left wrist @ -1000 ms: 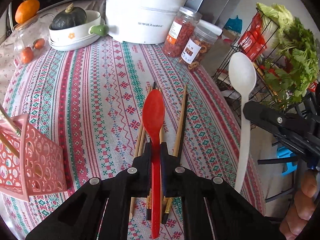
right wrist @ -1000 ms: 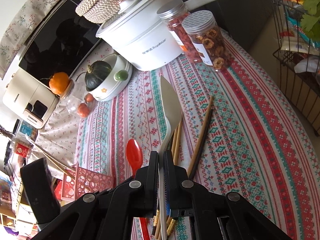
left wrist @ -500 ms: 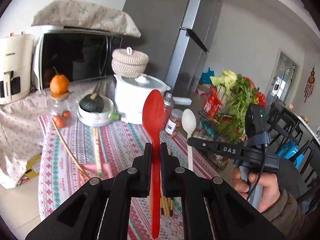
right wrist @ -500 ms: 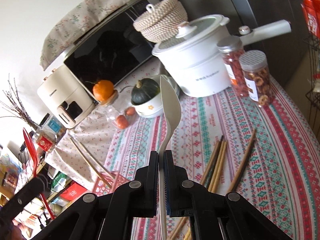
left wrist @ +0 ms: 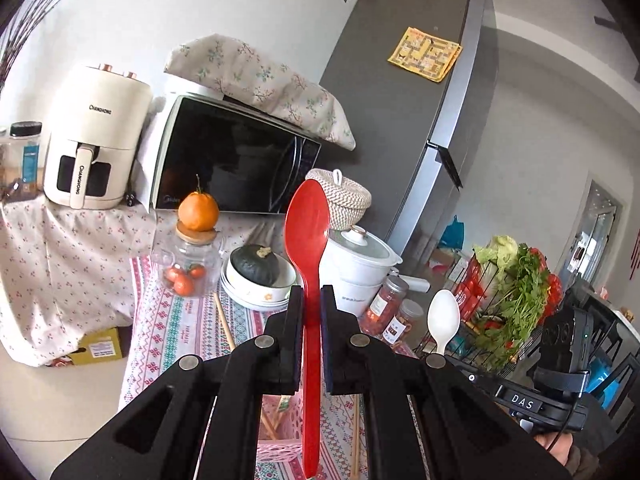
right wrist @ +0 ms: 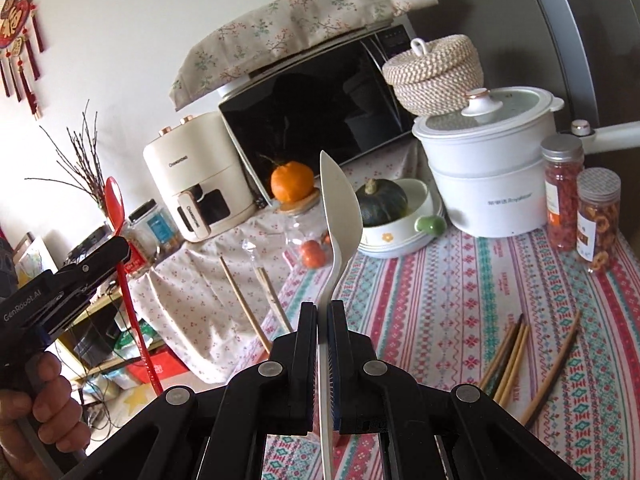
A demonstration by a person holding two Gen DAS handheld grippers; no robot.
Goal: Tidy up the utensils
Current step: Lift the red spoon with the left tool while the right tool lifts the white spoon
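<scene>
My left gripper (left wrist: pixel 311 300) is shut on a red spoon (left wrist: pixel 307 224) and holds it upright, bowl up, well above the table. It also shows at the left of the right wrist view (right wrist: pixel 116 256), with the red spoon (right wrist: pixel 114 200) in it. My right gripper (right wrist: pixel 323 316) is shut on a white spoon (right wrist: pixel 340 216), also bowl up; that spoon shows in the left wrist view (left wrist: pixel 443 316). A pink utensil basket (left wrist: pixel 280 446) holding chopsticks (right wrist: pixel 244 300) sits just below my left gripper. Several loose chopsticks (right wrist: pixel 516 352) lie on the patterned tablecloth (right wrist: pixel 440 288).
At the back of the table stand a white pot (right wrist: pixel 492 168), two snack jars (right wrist: pixel 564 192), a bowl with a green squash (right wrist: pixel 384 200) and a glass jar topped by an orange (left wrist: pixel 198 212). A microwave (left wrist: pixel 236 160), air fryer (left wrist: pixel 92 140) and vegetable rack (left wrist: pixel 508 300) surround it.
Both grippers have risen and tilted up from the table, carrying their spoons. The view went from the tablecloth to the appliances and wall. The loose chopsticks stay on the cloth.
</scene>
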